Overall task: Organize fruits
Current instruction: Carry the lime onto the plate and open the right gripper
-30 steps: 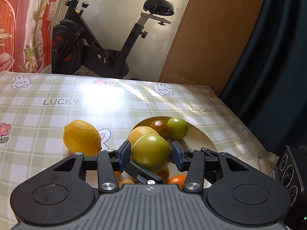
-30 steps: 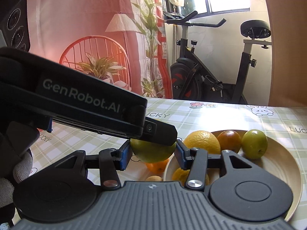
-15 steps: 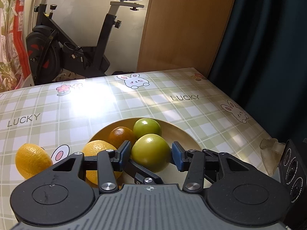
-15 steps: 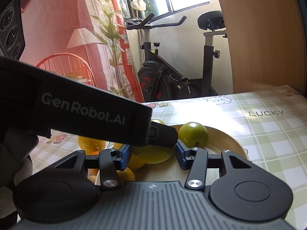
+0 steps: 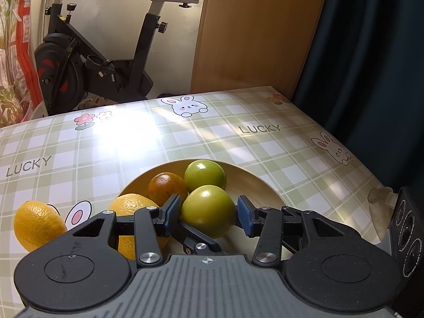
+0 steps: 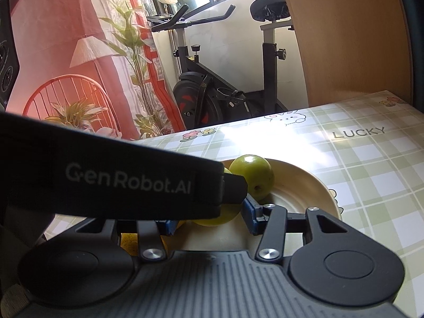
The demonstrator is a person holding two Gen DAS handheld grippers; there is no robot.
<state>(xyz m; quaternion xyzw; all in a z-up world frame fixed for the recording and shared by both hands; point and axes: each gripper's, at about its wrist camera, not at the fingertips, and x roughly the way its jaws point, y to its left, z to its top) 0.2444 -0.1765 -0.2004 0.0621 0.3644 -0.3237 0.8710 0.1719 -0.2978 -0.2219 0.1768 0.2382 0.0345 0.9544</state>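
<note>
A cream plate (image 5: 254, 185) holds a green fruit (image 5: 205, 176), a dark orange fruit (image 5: 167, 189), a yellow orange (image 5: 132, 206) and a second green fruit (image 5: 208, 210). My left gripper (image 5: 209, 216) has its blue pads just apart from that second green fruit, which sits low in the plate. A lemon (image 5: 37, 224) lies on the table left of the plate. My right gripper (image 6: 209, 218) is open beside the plate (image 6: 312, 188), with the left gripper's body crossing in front of it and a green fruit (image 6: 251, 175) beyond.
The table has a green checked cloth (image 5: 265, 143) with rabbits and "LUCKY" prints. An exercise bike (image 5: 106, 61), a wooden panel and a dark curtain stand behind it. The table's right edge is near the plate.
My left gripper carried the green fruit right, from above the fruits beside the plate to over the plate, lowered it and opened slightly. The right gripper moved right alongside.
</note>
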